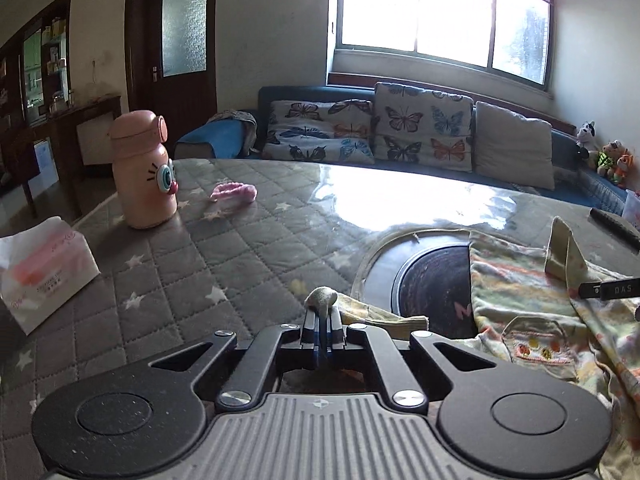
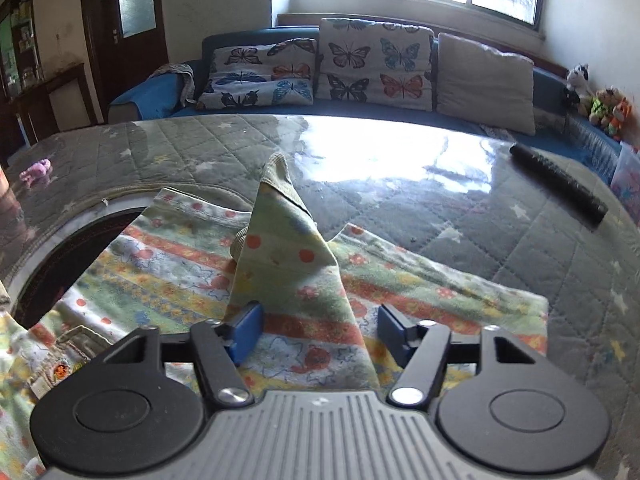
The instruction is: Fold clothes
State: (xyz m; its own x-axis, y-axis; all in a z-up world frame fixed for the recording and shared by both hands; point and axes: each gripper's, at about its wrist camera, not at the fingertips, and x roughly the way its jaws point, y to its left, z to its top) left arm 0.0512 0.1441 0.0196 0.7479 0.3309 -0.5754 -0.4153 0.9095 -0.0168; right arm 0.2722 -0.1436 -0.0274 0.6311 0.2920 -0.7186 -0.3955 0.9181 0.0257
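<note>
Cloth fills the right half of both views: a small printed garment [image 2: 192,264] with orange, yellow and green bands lies spread on the quilted grey table cover [image 1: 224,248], partly over a round dark opening [image 1: 432,280] in the table top. The left gripper [image 1: 322,320] is clenched tight on a bunched end of the garment, and a beige knob of fabric pokes out just past its fingertips. From there the cloth trails right toward the main body of the garment, where a small embroidered pocket [image 1: 536,344] shows.

The right gripper [image 2: 320,332] stands with its jaws apart above the spread garment. A peaked fold of the garment [image 2: 284,256] rises between its blue pads [image 2: 248,330]; the left pad sits against the fold's edge, the right pad stands clear of it, so nothing is gripped there.

Elsewhere on the table: a pink bottle with a cartoon eye [image 1: 144,172], a small pink toy [image 1: 234,193] beside it, a tissue pack [image 1: 44,268] at the left edge, and a black remote [image 2: 560,182] far right. A blue sofa with butterfly cushions [image 2: 376,66] sits behind, under a bright window [image 1: 440,12].
</note>
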